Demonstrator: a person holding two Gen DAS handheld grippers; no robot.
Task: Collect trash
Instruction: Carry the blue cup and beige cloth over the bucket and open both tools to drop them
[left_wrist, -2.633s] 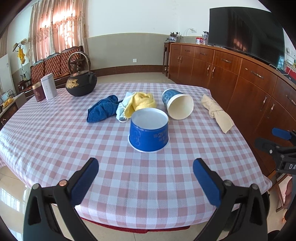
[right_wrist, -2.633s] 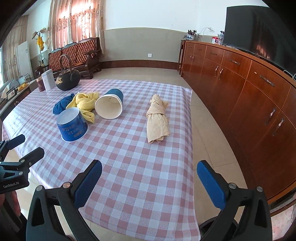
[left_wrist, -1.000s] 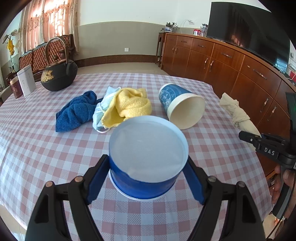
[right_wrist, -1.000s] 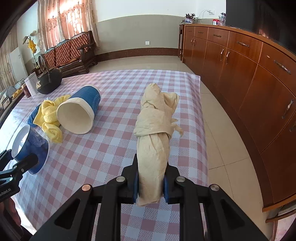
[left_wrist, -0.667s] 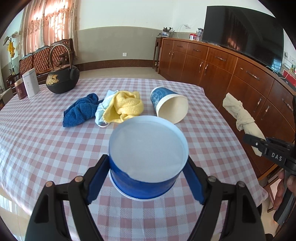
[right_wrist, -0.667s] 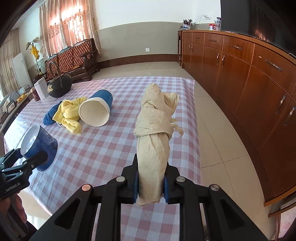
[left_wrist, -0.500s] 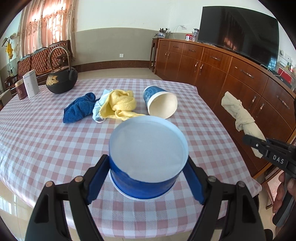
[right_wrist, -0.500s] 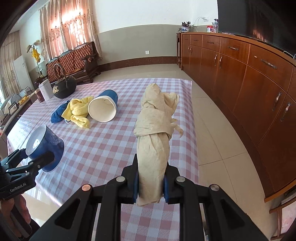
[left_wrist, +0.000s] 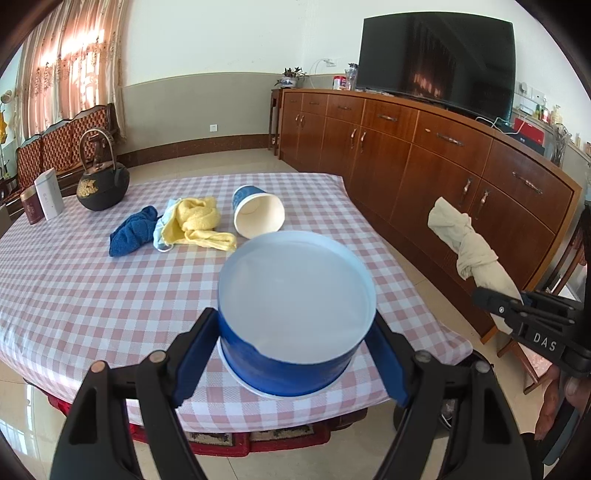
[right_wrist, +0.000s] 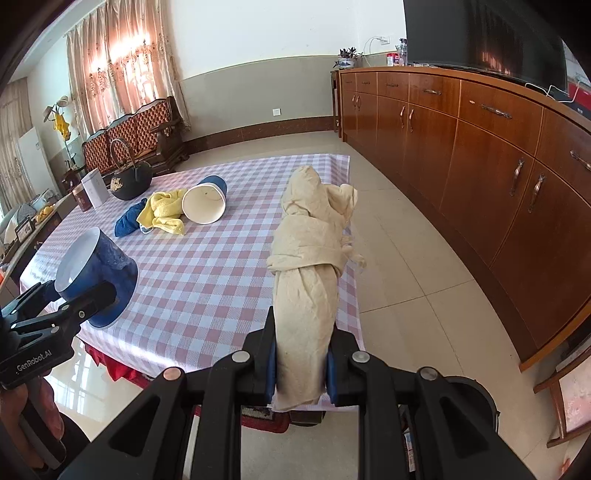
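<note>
left tool (left_wrist: 295, 328) still clamps the upturned blue paper bowl (left_wrist: 295, 314), now carried back off the checked worktop (left_wrist: 92, 295) past its near edge. right tool (right_wrist: 301, 363) still pinches the knotted beige cloth bundle (right_wrist: 310, 266), likewise lifted clear.

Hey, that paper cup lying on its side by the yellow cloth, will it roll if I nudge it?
Probably. The paper cup lies on its round side on the flat tablecloth, so a sideways nudge should roll it, likely in a curve since it tapers. It looks empty and thin-walled, so probably light and easily crushed. The yellow cloth might stop it.
</note>
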